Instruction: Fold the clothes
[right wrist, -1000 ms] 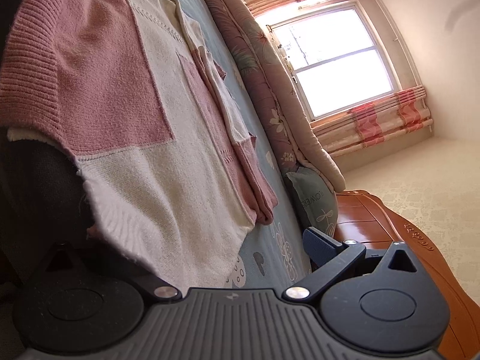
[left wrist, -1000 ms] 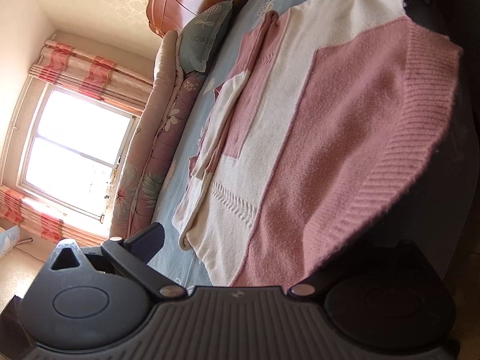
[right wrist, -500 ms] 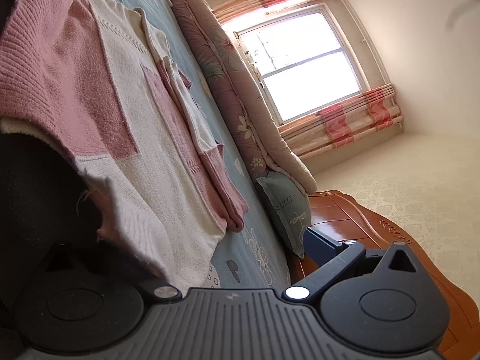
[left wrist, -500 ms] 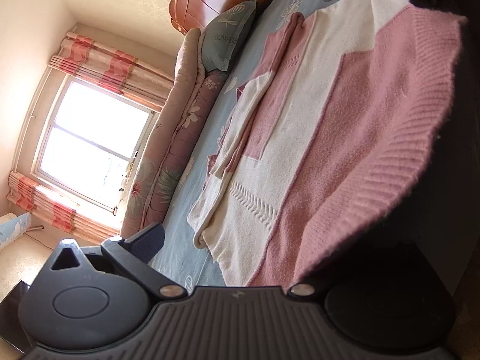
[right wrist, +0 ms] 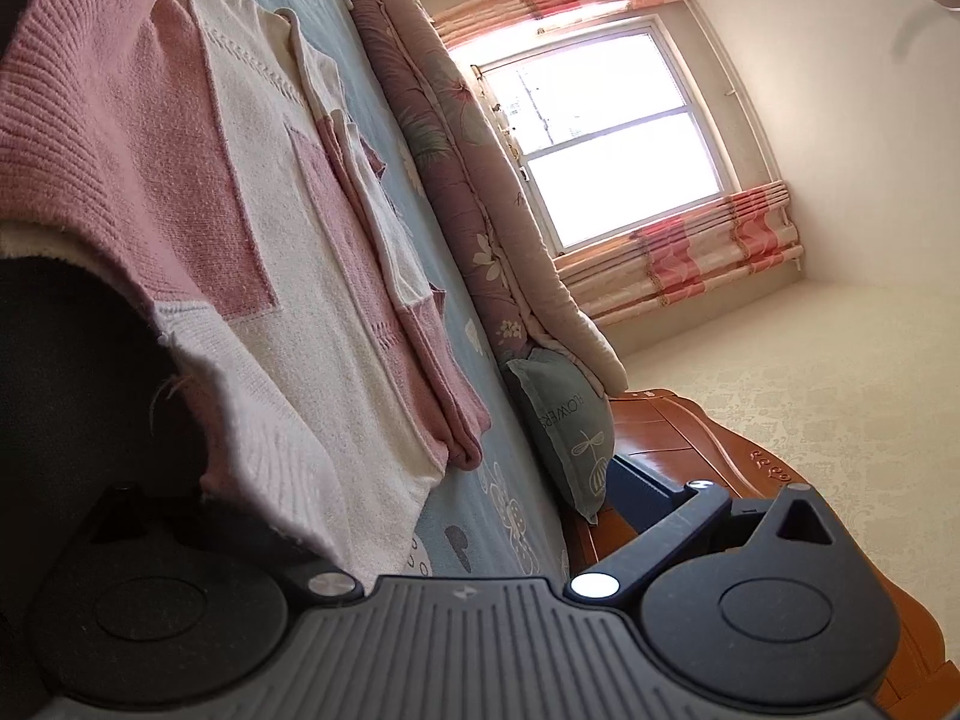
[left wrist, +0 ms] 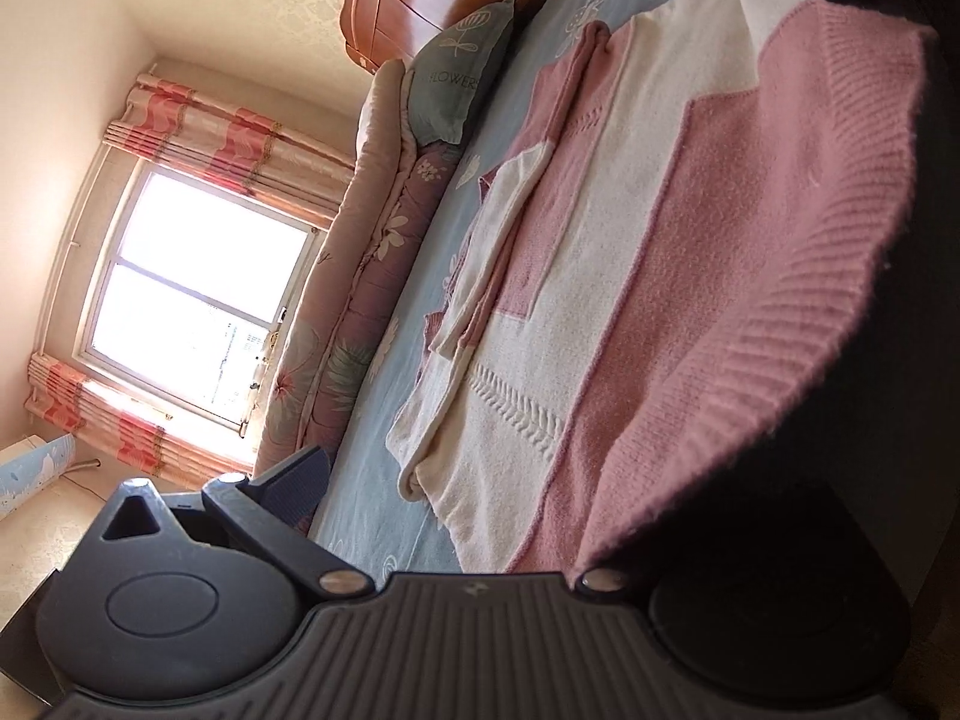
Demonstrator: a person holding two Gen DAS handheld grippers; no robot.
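Note:
A pink and cream knit sweater (left wrist: 690,276) lies on the blue bed sheet (left wrist: 384,420), its sleeves (left wrist: 510,228) folded in over the body. Its ribbed pink hem (left wrist: 840,276) is raised off the bed. My left gripper (left wrist: 480,480) is open: one finger (left wrist: 294,483) stands clear to the left, and the other is hidden under the hem. In the right wrist view the sweater (right wrist: 252,210) drapes the same way. My right gripper (right wrist: 480,480) is open, with one finger (right wrist: 642,483) free and the other under the cream hem corner (right wrist: 270,468).
A rolled floral quilt (left wrist: 360,276) runs along the far side of the bed below a window (left wrist: 198,300). A grey-green pillow (right wrist: 564,420) leans against the wooden headboard (right wrist: 690,432). Dark shadow fills the space under the raised hem.
Both wrist views have swung a little, bringing more of the headboard and window into sight. The hem stays draped over one finger of each gripper. The finger spacing looks the same.

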